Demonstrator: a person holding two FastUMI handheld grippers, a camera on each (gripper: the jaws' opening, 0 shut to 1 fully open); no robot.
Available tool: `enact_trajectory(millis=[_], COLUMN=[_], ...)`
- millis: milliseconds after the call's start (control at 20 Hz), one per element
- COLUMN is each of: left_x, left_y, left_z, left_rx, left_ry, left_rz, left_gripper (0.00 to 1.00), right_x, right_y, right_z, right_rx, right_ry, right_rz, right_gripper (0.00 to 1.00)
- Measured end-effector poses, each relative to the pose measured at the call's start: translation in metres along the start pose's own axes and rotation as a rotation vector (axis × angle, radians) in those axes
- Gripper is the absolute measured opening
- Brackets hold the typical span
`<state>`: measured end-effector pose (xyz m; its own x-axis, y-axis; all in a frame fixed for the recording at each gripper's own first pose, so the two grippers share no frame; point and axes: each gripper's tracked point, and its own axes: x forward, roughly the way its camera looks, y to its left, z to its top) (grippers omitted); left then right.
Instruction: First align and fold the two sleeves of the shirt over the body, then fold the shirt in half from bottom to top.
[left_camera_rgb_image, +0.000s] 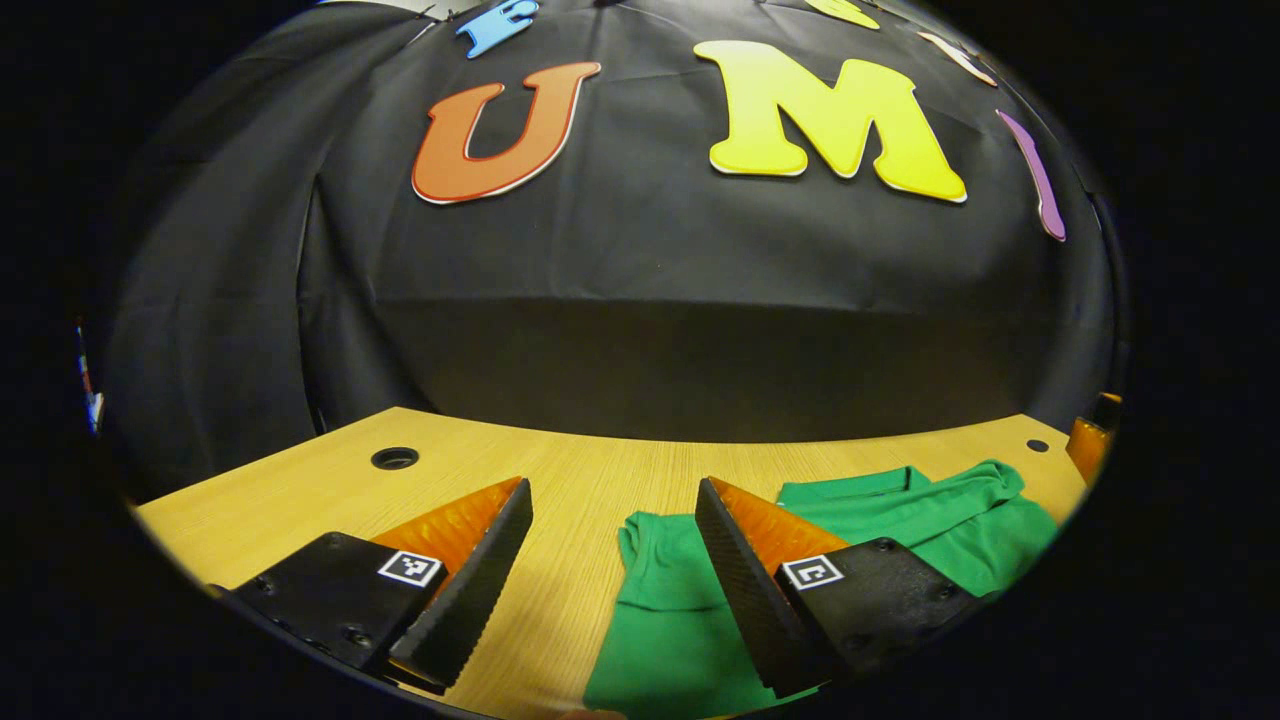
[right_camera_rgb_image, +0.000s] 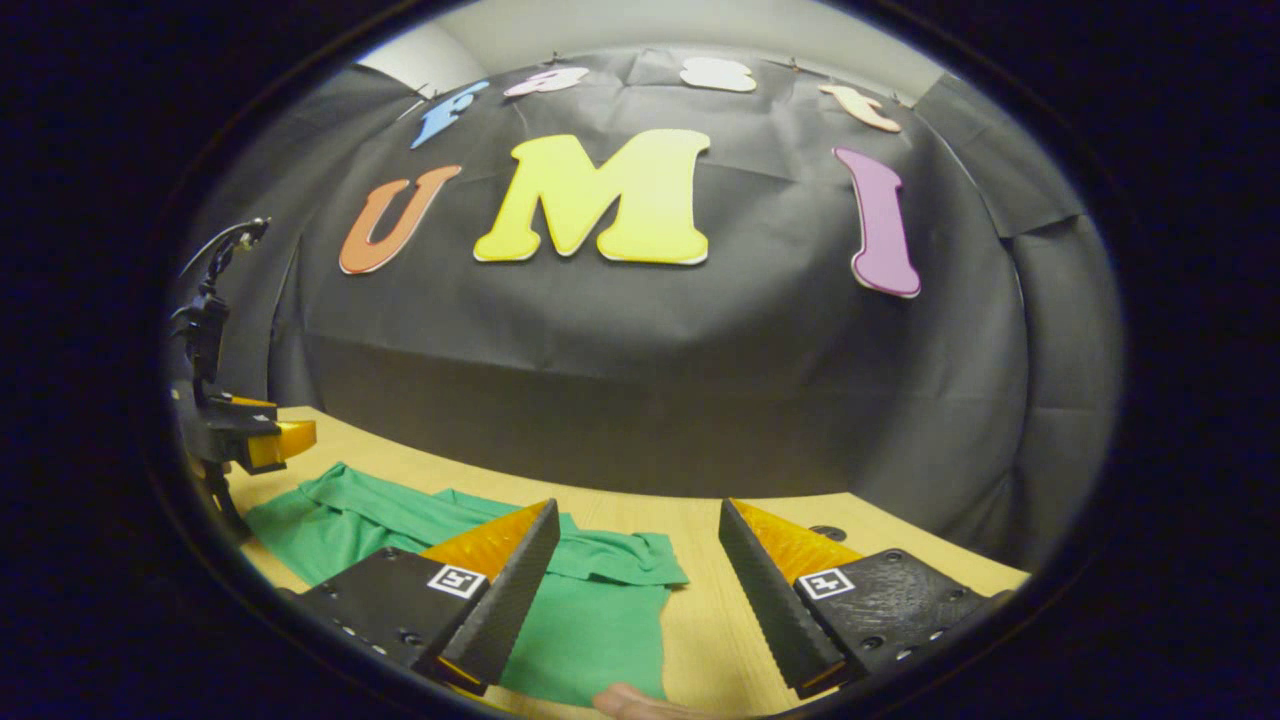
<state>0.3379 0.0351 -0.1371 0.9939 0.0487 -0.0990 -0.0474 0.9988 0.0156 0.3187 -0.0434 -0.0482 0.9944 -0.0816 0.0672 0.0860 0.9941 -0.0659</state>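
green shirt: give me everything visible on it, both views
The green shirt is soft knit-looking fabric, lying flat but wrinkled on the wooden table. A collar shows at its far end, which suggests a polo. In the left gripper view one sleeve edge lies between the open fingers of the left gripper; in the right gripper view the other sleeve lies between those of the right gripper. Neither gripper pinches it.
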Motion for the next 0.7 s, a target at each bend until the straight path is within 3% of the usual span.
enact_trajectory(millis=[300,400,700], left_x=[-0.064,-0.088,-0.183], left_y=[-0.012,-0.025,-0.033], left_z=[-0.003,-0.001,0.047], left_rx=[0.028,0.008,0.074], left_ry=[-0.025,-0.013,-0.102], left_rz=[-0.021,-0.057,-0.055], left_gripper=[1.0,1.0,1.0], right_x=[-0.066,-0.087,-0.16], right_y=[0.005,0.002,-0.014], right_z=[0.004,0.009,0.054], right_rx=[-0.062,-0.021,-0.001], right_ry=[-0.031,-0.035,-0.064], right_rz=[0.011,0.001,-0.033], right_gripper=[0.97,0.93,0.95])
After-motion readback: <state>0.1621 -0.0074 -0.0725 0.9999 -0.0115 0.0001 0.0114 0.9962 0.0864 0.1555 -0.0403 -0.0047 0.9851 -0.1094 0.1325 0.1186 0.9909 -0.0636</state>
